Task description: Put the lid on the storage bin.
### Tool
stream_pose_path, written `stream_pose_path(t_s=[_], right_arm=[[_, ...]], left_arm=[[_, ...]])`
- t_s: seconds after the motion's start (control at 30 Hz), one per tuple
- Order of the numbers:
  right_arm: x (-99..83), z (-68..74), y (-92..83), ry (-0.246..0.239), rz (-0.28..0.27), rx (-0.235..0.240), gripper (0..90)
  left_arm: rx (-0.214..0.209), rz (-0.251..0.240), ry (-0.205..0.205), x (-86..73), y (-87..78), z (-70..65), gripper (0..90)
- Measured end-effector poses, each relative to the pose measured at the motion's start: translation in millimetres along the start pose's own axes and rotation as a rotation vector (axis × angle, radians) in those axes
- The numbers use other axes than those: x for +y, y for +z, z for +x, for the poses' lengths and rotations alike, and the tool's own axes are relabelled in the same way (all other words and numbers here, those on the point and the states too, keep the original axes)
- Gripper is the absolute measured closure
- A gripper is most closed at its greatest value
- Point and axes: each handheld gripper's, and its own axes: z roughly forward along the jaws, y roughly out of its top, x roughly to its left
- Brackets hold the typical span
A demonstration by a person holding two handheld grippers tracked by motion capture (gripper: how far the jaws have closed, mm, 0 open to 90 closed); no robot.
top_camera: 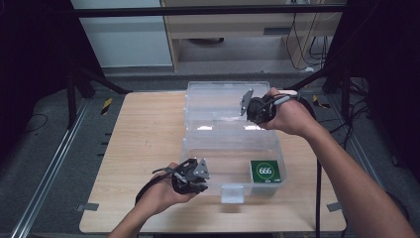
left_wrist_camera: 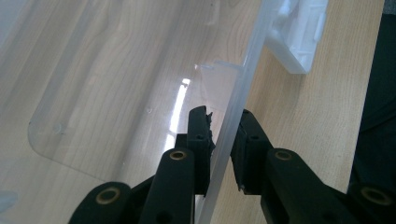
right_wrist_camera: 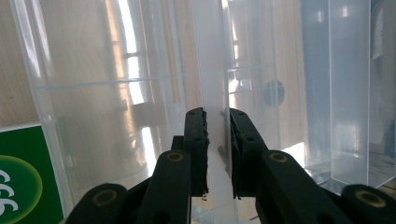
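Note:
A clear plastic box (top_camera: 190,148) stands open on the wooden table (top_camera: 143,134), its lid (top_camera: 218,94) swung up at the far side. A green card marked 666 (top_camera: 266,171) lies in the box's near right corner and also shows as the green card (right_wrist_camera: 23,182). My left gripper (top_camera: 200,181) is at the box's front left. In the left gripper view, the left gripper (left_wrist_camera: 224,116) is shut on the box's thin front wall (left_wrist_camera: 243,79). My right gripper (top_camera: 246,104) is at the lid's right side. In its own view, the right gripper (right_wrist_camera: 217,114) is shut on the lid's clear edge (right_wrist_camera: 210,56).
A white latch (top_camera: 233,193) hangs off the box's front wall, and the same latch (left_wrist_camera: 299,37) is just beyond my left jaws. Bare wood lies left of the box. Dark stands and cables (top_camera: 346,99) surround the table, with a metal rail (top_camera: 54,163) on the floor at left.

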Motion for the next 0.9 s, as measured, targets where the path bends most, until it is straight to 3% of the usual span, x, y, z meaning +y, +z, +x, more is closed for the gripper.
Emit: stream_pose_path(t_s=[0.9], right_arm=[[3.5,7.8,-9.7,-0.034,-0.004,0.003,84.7]], left_arm=[[0.013,-0.018,-0.017,-1.3,1.0,-1.4,77.6]])
